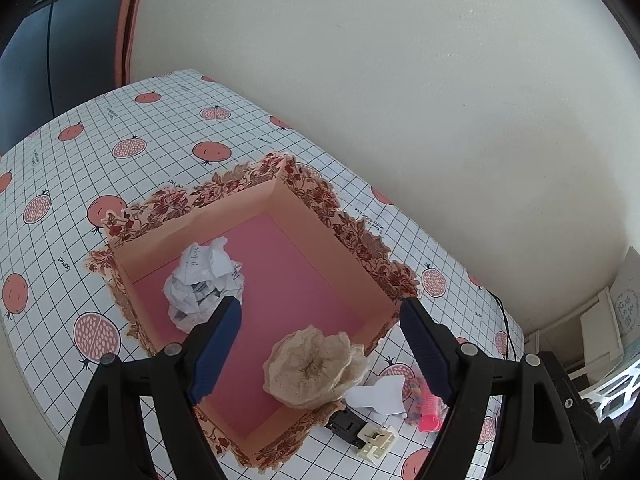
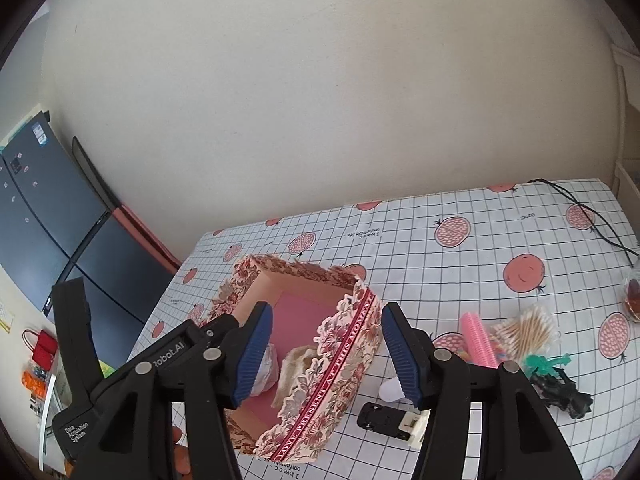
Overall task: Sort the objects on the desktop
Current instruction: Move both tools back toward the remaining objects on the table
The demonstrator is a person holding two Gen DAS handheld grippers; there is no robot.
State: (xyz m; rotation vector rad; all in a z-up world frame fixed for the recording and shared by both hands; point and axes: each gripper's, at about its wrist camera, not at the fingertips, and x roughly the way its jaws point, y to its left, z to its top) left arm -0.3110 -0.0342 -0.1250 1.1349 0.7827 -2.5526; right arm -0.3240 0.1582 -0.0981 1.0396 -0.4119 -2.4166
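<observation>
While both claws gape empty, the pink comb (image 2: 478, 338) points wallward.

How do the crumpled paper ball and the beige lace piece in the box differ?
The crumpled paper ball is white with printed marks and creased facets; the beige lace piece is tan, soft and ruffled. The paper ball sits by the box's far left wall; the lace piece rests against the near right wall. Both lie inside the box on its pink floor, untouched by either claw.
</observation>
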